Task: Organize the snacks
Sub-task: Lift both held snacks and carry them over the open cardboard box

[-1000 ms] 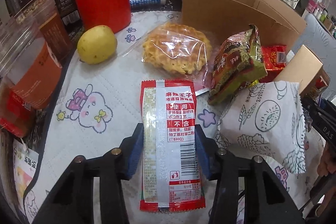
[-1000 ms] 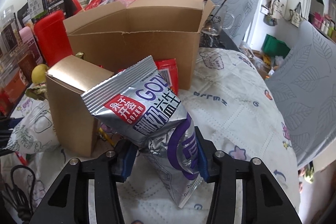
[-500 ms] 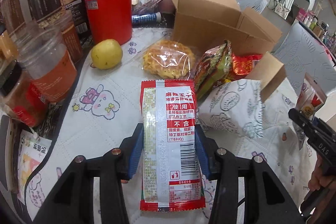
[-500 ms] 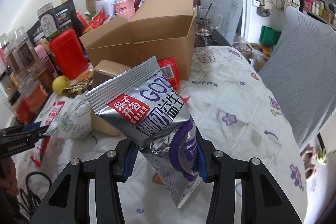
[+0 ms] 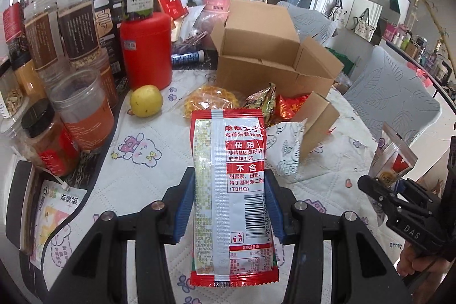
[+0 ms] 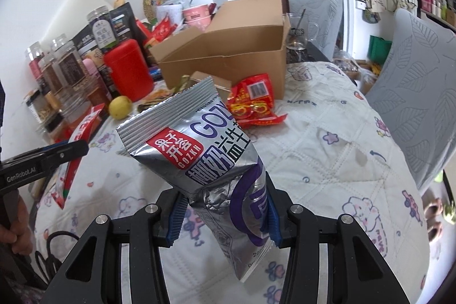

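Bright, even daylight, soft shadows, sharp centres, strong fisheye bending and dark vignetted corners.

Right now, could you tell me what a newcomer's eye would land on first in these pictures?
Each gripper holds a snack above the table: the left gripper is shut on a red packet, the right gripper on a silver bag. Behind them an open cardboard box stands mid-table, with a red canister and a yellow fruit to its left.
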